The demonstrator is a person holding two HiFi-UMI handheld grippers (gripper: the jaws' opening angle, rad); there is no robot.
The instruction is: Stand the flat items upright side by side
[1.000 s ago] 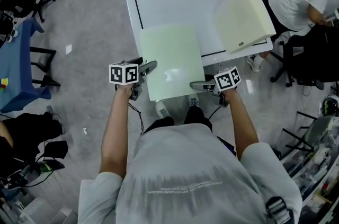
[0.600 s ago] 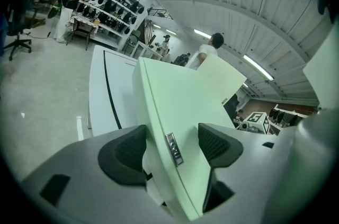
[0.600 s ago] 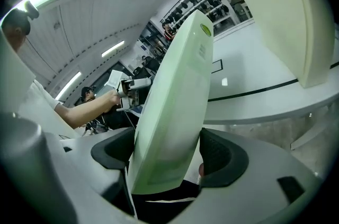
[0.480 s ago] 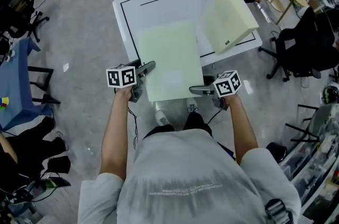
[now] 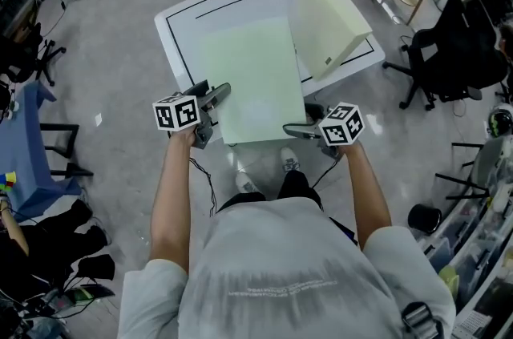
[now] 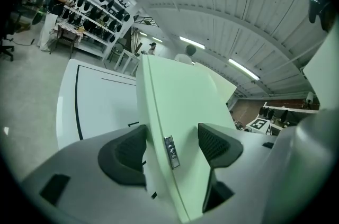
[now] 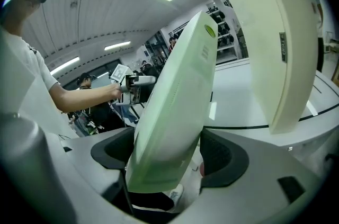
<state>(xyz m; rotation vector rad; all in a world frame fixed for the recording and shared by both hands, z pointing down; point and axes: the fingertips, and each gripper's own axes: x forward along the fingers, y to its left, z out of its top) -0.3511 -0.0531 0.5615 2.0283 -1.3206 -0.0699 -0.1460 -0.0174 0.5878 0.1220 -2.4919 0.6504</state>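
Pale-green flat rectangular panel (image 5: 255, 81): I am clamping its near edge with left gripper (image 5: 215, 95) and right gripper (image 5: 293, 130), aiming beside the cream rectangular panel (image 5: 325, 17) already standing on the white table (image 5: 183, 18).

Left forearm (image 5: 172, 193) extends from the torso toward 12 o'clock. Left gripper (image 5: 218, 95) points toward 2 o'clock, with its marker cube (image 5: 176, 113) above the hand. Its jaws are clamped on the 8 o'clock edge of the pale green board (image 5: 252, 77). Right forearm (image 5: 362, 189) extends toward 11 o'clock. Right gripper (image 5: 293, 129) points toward 9 o'clock, with its jaws clamped on the board's 5 o'clock corner. Both elbows are bent.
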